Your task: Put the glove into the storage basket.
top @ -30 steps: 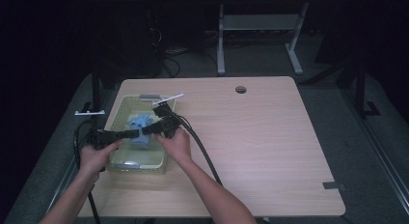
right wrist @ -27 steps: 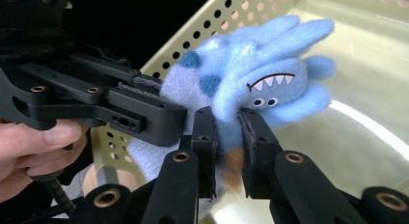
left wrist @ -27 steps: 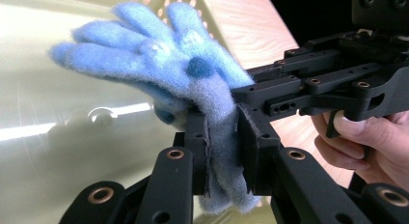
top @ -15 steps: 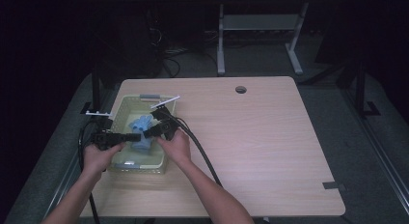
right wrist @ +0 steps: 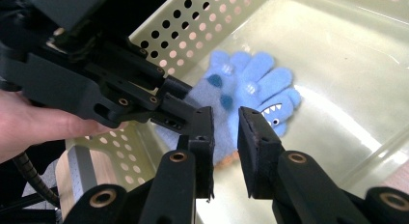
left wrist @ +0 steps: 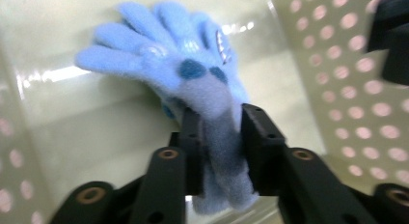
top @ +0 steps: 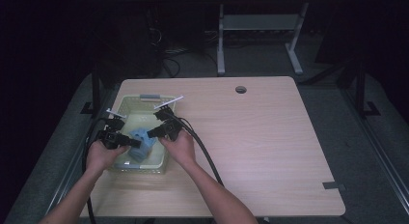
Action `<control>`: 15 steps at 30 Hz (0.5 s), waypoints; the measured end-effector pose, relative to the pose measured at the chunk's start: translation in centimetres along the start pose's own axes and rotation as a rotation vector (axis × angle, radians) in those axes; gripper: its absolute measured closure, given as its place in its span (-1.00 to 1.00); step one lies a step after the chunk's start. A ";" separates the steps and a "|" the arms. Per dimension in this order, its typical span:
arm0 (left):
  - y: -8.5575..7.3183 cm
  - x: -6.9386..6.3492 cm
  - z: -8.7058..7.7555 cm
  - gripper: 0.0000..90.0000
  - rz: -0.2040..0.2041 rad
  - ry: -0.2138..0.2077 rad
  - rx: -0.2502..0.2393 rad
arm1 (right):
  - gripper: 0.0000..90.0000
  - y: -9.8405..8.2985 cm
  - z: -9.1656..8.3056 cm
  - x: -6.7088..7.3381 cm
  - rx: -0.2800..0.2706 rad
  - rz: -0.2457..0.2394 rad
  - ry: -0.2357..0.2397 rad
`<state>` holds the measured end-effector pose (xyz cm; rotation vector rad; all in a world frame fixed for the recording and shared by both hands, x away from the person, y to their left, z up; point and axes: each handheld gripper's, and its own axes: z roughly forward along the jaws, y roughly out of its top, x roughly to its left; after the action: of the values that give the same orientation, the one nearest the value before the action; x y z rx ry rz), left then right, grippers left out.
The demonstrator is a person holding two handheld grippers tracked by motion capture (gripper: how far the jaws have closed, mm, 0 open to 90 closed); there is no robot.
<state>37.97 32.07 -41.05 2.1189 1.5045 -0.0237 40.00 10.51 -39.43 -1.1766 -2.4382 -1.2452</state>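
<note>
Item: blue fleece glove [left wrist: 193, 89], lying in the perforated basket [top: 126, 107] on the counter [top: 270, 137]. Left tongs [left wrist: 219, 137] pinching its cuff, jaws just eased wider; right tongs [right wrist: 225, 132] narrowly spread over it, nothing pinched. Lift-out pending.

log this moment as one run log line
scene: blue glove in perforated bin | left gripper: fingers just opening, cuff between them | right gripper: at glove edge, grip unclear

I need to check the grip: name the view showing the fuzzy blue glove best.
Left gripper view: the fuzzy blue glove appears large, its cuff between the jaws. The right gripper view shows it partly hidden; the high view, tiny.
</note>
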 end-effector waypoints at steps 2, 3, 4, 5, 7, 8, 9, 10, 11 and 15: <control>0.0 0.1 0.0 0.45 0.010 0.025 0.024 | 0.67 0.0 -0.1 0.0 -0.004 -0.002 0.003; 0.0 0.2 0.1 0.29 0.015 0.063 0.056 | 0.67 -0.1 -0.4 0.0 -0.010 0.005 0.012; 0.0 0.2 0.1 0.28 0.015 0.063 0.056 | 0.67 -0.2 -0.5 0.0 -0.016 0.005 0.018; 0.0 0.2 0.1 0.25 0.017 0.068 0.063 | 0.67 -0.2 -0.6 0.1 -0.020 0.006 0.019; 0.2 0.3 -0.4 0.24 0.024 0.093 0.053 | 0.67 -0.3 -0.8 0.2 -0.026 -0.002 0.020; 0.3 0.4 -0.7 0.25 0.025 0.091 0.047 | 0.67 -0.4 -1.0 0.2 -0.025 -0.004 0.021; 0.4 0.5 -0.9 0.28 0.026 0.091 0.045 | 0.67 -0.5 -1.2 0.3 -0.027 0.001 0.023; 0.4 0.5 -0.9 0.31 0.026 0.091 0.045 | 0.67 -0.5 -1.4 0.3 -0.029 -0.001 0.020; 0.5 0.4 -1.3 0.38 0.030 0.096 0.032 | 0.67 -0.5 -1.6 0.3 -0.035 -0.003 0.023; 0.6 0.2 -0.7 0.61 0.043 0.099 0.065 | 0.66 -0.5 -2.2 0.4 -0.042 -0.009 0.027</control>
<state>38.37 32.38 -40.24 2.2333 1.5332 0.0495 38.90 8.92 -38.14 -1.1532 -2.4116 -1.3125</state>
